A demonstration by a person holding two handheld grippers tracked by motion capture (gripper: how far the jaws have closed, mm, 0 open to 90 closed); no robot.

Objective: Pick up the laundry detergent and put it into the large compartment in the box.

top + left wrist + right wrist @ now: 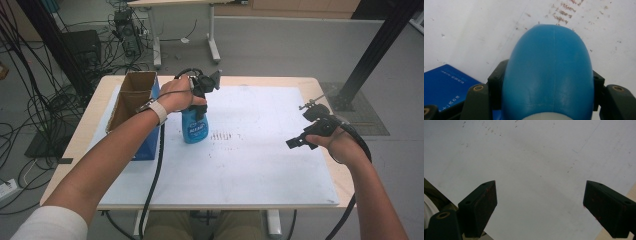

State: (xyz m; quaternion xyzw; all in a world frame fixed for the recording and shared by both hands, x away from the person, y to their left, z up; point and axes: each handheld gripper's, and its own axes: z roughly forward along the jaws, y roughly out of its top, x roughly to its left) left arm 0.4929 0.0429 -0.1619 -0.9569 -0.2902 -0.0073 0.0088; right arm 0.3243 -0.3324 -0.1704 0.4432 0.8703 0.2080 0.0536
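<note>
A blue plastic spray bottle with a printed label is held upright on the white sheet covering the table, just beside an open blue cardboard box. The left gripper is seen clamped on the bottle's upper part from above, its jaws pressed against both sides of the rounded blue shoulder. The step in hand is judged to be the grasp or the setting down of the bottle; which of the two cannot be told. A straight lift is called for next if it is to be moved, perhaps toward the box, with the grip kept firm. The right gripper is held apart over bare sheet, jaws spread wide with nothing between them.
</note>
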